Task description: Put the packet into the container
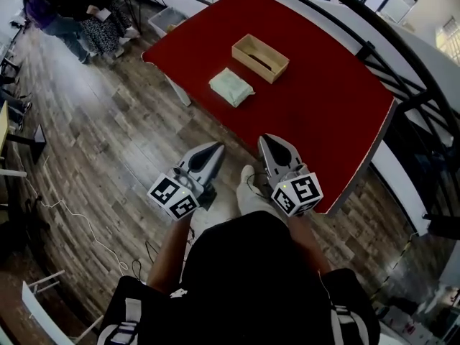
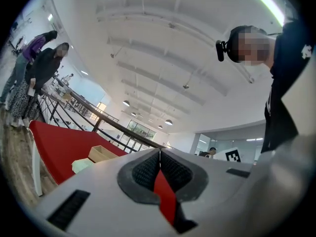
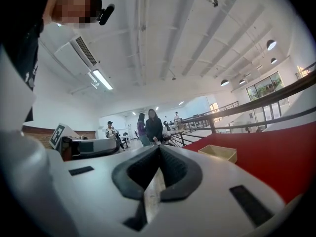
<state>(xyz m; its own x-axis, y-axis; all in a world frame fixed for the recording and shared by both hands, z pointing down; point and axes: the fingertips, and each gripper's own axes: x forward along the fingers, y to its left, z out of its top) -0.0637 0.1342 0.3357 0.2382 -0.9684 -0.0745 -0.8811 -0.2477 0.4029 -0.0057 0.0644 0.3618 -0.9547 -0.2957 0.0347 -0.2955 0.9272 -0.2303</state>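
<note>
A pale green packet [image 1: 231, 87] lies flat on the red table [image 1: 323, 106], just near-left of an open light wooden container [image 1: 260, 57]. Both show small in the left gripper view, the packet [image 2: 81, 165] in front of the container [image 2: 102, 153]; the right gripper view shows only the container [image 3: 217, 153]. My left gripper [image 1: 218, 147] is shut and empty, held over the floor short of the table's near edge. My right gripper [image 1: 267, 139] is also shut and empty, its tip just over the table's near edge. Both are well short of the packet.
Wooden plank floor lies left of the table. Two people stand at the far left [image 1: 68, 9] beside a light bin [image 1: 167, 21]. A black railing [image 1: 374, 45] runs behind and right of the table. Cables trail on the floor [image 1: 79, 221].
</note>
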